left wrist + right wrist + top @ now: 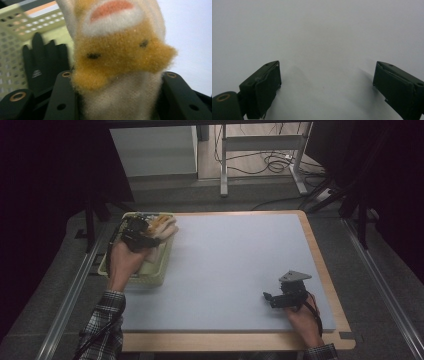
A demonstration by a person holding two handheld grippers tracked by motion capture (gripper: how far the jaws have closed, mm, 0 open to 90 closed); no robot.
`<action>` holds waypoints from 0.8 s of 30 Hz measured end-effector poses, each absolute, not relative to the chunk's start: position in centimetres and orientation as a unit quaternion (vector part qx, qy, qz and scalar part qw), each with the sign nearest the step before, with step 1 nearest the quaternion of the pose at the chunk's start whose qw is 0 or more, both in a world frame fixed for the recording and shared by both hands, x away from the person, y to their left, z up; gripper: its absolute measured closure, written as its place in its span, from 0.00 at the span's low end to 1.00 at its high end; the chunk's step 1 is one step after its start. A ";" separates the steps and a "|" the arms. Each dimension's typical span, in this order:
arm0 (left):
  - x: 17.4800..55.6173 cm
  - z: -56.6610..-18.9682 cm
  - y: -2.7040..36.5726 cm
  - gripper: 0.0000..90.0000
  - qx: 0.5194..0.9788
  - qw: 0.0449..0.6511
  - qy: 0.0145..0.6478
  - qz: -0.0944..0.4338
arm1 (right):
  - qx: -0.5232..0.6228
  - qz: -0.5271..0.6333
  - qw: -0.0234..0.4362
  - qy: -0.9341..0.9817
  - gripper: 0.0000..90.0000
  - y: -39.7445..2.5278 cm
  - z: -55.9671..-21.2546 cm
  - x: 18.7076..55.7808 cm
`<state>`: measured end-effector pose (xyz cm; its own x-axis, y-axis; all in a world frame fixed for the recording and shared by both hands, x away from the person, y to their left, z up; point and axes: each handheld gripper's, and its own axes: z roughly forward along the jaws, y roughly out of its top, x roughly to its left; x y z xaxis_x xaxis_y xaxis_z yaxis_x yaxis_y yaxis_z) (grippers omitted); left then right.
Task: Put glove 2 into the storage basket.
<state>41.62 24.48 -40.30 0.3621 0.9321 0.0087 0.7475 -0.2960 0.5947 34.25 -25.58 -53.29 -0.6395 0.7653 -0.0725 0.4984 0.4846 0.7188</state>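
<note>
I've got the left gripper (150, 236) clamped on the soft, light fuzzy sock (120, 62) over the basket (131, 281), pinching bunched fabric mid-body; right gripper (327, 82) sits wide, idle.

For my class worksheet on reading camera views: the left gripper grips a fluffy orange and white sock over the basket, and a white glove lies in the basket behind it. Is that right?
Not quite. The glove in the basket is black, not white, as the left gripper view shows. The rest stands: the left gripper grips the fluffy orange and white sock over the basket.
</note>
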 end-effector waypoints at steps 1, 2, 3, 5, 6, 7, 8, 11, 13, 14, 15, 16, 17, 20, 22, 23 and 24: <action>41.8 -40.4 24.9 0.59 0.781 0.254 0.541 0.181 | 0.376 0.340 0.196 0.839 0.09 -25.6 -53.3 34.3; 42.1 -40.7 25.4 0.59 0.778 0.251 0.547 0.181 | 0.377 0.341 0.196 0.839 0.09 -25.6 -53.3 34.3; 42.3 -40.9 25.8 0.59 0.775 0.249 0.552 0.182 | 0.376 0.341 0.196 0.839 0.09 -25.6 -53.3 34.3; 42.9 -41.4 26.4 0.59 0.771 0.243 0.561 0.180 | 0.377 0.341 0.195 0.839 0.09 -25.6 -53.3 34.3; 43.1 -41.7 26.7 0.58 0.770 0.239 0.564 0.180 | 0.377 0.341 0.195 0.839 0.09 -25.6 -53.3 34.3; 43.3 -42.0 26.8 0.58 0.769 0.236 0.567 0.179 | 0.377 0.341 0.195 0.839 0.09 -25.6 -53.3 34.3; 43.7 -42.4 27.0 0.58 0.768 0.233 0.570 0.178 | 0.377 0.341 0.195 0.839 0.09 -25.6 -53.3 34.3; 44.5 -43.6 27.4 0.58 0.765 0.227 0.578 0.172 | 0.376 0.341 0.195 0.839 0.09 -25.6 -53.3 34.3; 45.1 -44.5 27.5 0.58 0.767 0.221 0.579 0.166 | 0.376 0.341 0.195 0.839 0.09 -25.6 -53.3 34.3; 45.4 -45.0 27.5 0.58 0.768 0.216 0.580 0.163 | 0.377 0.341 0.195 0.839 0.09 -25.6 -53.3 34.3; 45.6 -45.4 27.5 0.58 0.769 0.212 0.581 0.161 | 0.377 0.341 0.194 0.839 0.09 -25.6 -53.3 34.3; 45.9 -45.8 27.5 0.57 0.770 0.208 0.581 0.159 | 0.376 0.341 0.195 0.839 0.09 -25.6 -53.3 34.3; 46.0 -46.1 27.4 0.57 0.770 0.208 0.582 0.158 | 0.377 0.341 0.195 0.839 0.09 -25.6 -53.3 34.3; 46.9 -47.8 26.8 0.56 0.775 0.202 0.581 0.144 | 0.376 0.341 0.195 0.839 0.09 -25.6 -53.3 34.3; 47.1 -48.1 26.5 0.55 0.778 0.199 0.580 0.139 | 0.376 0.341 0.195 0.839 0.09 -25.6 -53.3 34.3; 47.2 -48.4 26.2 0.54 0.780 0.195 0.578 0.137 | 0.377 0.341 0.195 0.839 0.09 -25.6 -53.3 34.3; 47.4 -48.7 26.0 0.53 0.784 0.189 0.575 0.136 | 0.376 0.341 0.195 0.839 0.09 -25.6 -53.3 34.3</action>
<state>47.38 25.98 -48.67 0.3026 0.9531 -0.0046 0.8503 -0.2677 0.4532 34.30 -25.61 -53.30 -0.6403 0.7648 -0.0712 0.4981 0.4840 0.7195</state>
